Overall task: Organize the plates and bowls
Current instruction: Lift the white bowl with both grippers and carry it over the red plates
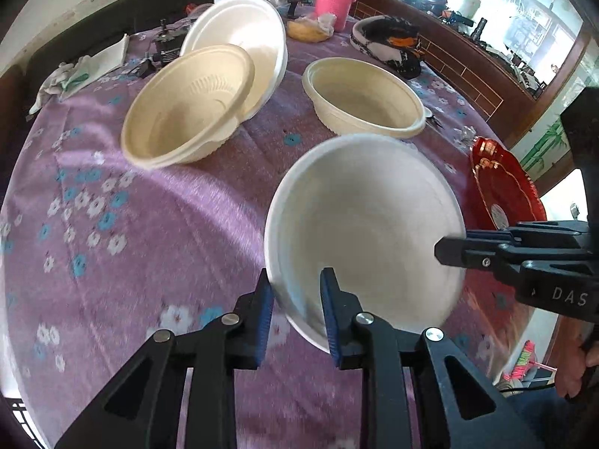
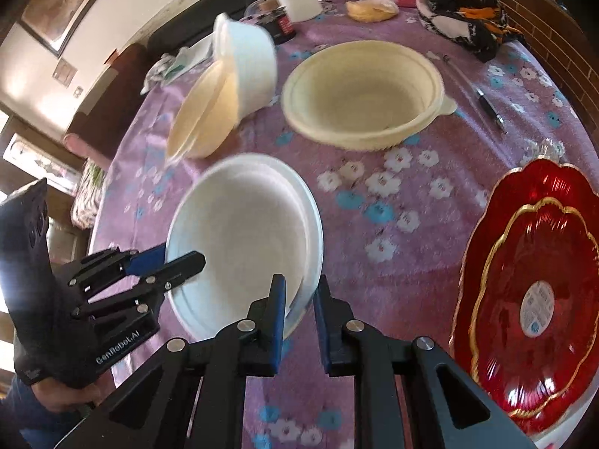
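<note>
So I've got both claws on the same white bowl (image 1: pixel 363 232) right now, mid-carry I'd say. Left gripper (image 1: pixel 295 310) is pinched narrow on the rim at about 7 o'clock of the bowl in its own view, one pad inside the wall and one outside. Right gripper (image 2: pixel 299 307) is clamped on the opposite edge, jaws narrow with the rim between them. The bowl looks tilted and a bit blurry, and I'd guess it's off the purple tablecloth (image 1: pixel 112 224), though I can't say for sure

Where things sit from the left wrist view: the cream bowl (image 1: pixel 365 99) stands upright at 12 o'clock of the held one, the tipped pile of cream and white bowls (image 1: pixel 209 101) is at roughly 10 o'clock, and the red plate (image 2: pixel 531 284) is at 3 o'clock, just beside it

My read is this is the stacking step. Next move needs both hands travelling together so the thin rim doesn't twist, then levelling the bowl over whichever stack it belongs to, probably the white one in that tipped pile, before letting go
</note>
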A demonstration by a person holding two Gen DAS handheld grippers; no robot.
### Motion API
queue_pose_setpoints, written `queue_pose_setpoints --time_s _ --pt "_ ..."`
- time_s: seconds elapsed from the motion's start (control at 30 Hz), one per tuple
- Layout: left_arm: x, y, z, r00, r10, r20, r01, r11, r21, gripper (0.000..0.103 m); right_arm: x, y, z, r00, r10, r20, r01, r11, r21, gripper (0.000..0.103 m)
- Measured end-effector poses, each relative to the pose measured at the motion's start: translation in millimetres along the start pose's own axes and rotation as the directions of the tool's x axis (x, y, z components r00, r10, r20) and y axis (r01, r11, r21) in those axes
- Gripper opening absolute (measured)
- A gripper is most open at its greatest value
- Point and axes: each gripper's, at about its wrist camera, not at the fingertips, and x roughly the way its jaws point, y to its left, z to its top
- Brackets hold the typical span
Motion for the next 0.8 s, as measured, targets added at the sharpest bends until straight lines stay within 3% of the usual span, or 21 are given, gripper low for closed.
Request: queue_pose_setpoints --time_s 0.27,0.33,0.43,0.8 --pt "-7 16 -35 1.0 -0.008 -0.024 0.006 0.998 -0.066 0.024 12 22 -26 0.997 0.032 -0.072 -0.036 0.998 -0.06 0.017" --pt "-6 18 -37 1.0 -0.007 -0.022 0.005 0.997 -0.072 0.028 12 23 -27 0.997 0.025 -0.068 -0.03 0.998 -0.063 0.017" --pt "-6 21 -37 1.0 0.004 -0.013 -0.005 0.997 -0.082 0.039 10 23 -28 0.998 0.017 -0.06 -0.02 0.998 -0.058 0.017" --pt "-4 20 -15 0.998 0.028 0.05 -0.026 0.999 -0.039 0.044 2 14 -27 1.0 0.008 -0.025 -0.008 1.0 -0.009 0.018"
